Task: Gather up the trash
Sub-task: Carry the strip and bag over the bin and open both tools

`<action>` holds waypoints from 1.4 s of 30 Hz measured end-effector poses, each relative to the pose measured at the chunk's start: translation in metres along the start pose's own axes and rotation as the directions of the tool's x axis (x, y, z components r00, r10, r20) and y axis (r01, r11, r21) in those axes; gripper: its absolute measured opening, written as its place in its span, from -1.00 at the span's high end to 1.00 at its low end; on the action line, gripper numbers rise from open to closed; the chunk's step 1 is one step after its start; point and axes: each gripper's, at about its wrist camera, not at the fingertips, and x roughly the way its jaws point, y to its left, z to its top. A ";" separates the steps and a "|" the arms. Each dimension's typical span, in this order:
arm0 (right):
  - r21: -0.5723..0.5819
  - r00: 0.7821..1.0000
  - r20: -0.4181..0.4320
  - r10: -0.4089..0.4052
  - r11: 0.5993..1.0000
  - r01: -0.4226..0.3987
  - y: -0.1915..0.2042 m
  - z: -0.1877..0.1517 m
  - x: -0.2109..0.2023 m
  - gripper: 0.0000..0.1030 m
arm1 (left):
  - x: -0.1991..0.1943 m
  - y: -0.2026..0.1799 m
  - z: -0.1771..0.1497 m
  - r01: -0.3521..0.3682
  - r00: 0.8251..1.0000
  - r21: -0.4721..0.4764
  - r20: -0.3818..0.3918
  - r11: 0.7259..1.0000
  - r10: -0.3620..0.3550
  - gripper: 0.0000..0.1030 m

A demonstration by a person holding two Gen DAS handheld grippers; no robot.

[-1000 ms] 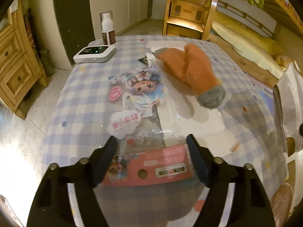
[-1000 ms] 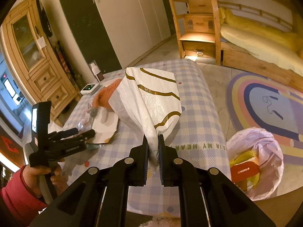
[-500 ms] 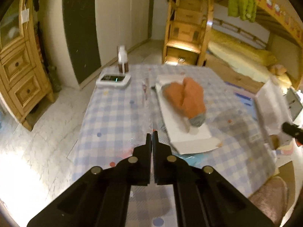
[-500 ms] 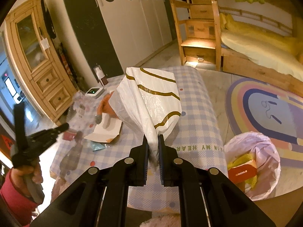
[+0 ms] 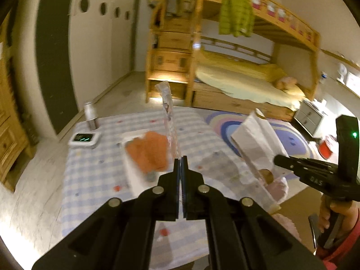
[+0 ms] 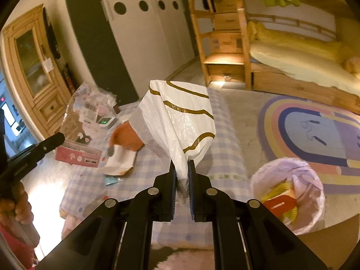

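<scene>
Black claw (image 5: 180, 164), silver rivets, red sleeve (image 5: 337, 250).

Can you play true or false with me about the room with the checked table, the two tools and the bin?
1. The right tool pinches a white plastic bag. True.
2. The left tool is wide open. False: it is shut on a clear toy wrapper.
3. The bin on the floor is empty. False: yellow and red rubbish lies inside.
4. Orange mittens lie on the table. True.
5. A green jacket hangs on the bunk bed. True.
</scene>
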 end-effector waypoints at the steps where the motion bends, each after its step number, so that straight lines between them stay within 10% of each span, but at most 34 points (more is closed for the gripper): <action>1: 0.007 1.000 0.002 -0.010 1.000 0.010 -0.003 0.000 -0.002 0.81 | 0.005 -0.007 0.000 0.013 1.000 0.011 -0.003 1.000 -0.013 1.00; 14: 0.186 0.977 -0.016 -0.212 0.960 0.211 -0.104 -0.025 -0.030 0.81 | 0.094 -0.129 -0.004 0.231 0.971 0.189 -0.109 0.954 -0.213 1.00; 30: 0.343 0.926 -0.163 -0.339 0.861 0.376 -0.201 -0.064 -0.005 0.79 | 0.202 -0.213 -0.014 0.412 0.892 0.227 -0.295 0.882 -0.341 1.00; 33: 0.357 0.922 -0.181 -0.341 0.851 0.385 -0.212 -0.068 0.002 0.79 | 0.211 -0.217 -0.014 0.412 0.889 0.225 -0.309 0.883 -0.336 0.95; 37: 0.371 0.919 -0.206 -0.335 0.843 0.390 -0.221 -0.073 0.015 0.79 | 0.211 -0.208 -0.012 0.380 0.902 0.202 -0.299 0.903 -0.312 0.30; 42: 0.372 0.920 -0.233 -0.316 0.845 0.384 -0.227 -0.076 0.034 0.62 | 0.198 -0.185 -0.007 0.323 0.928 0.185 -0.254 0.928 -0.273 0.16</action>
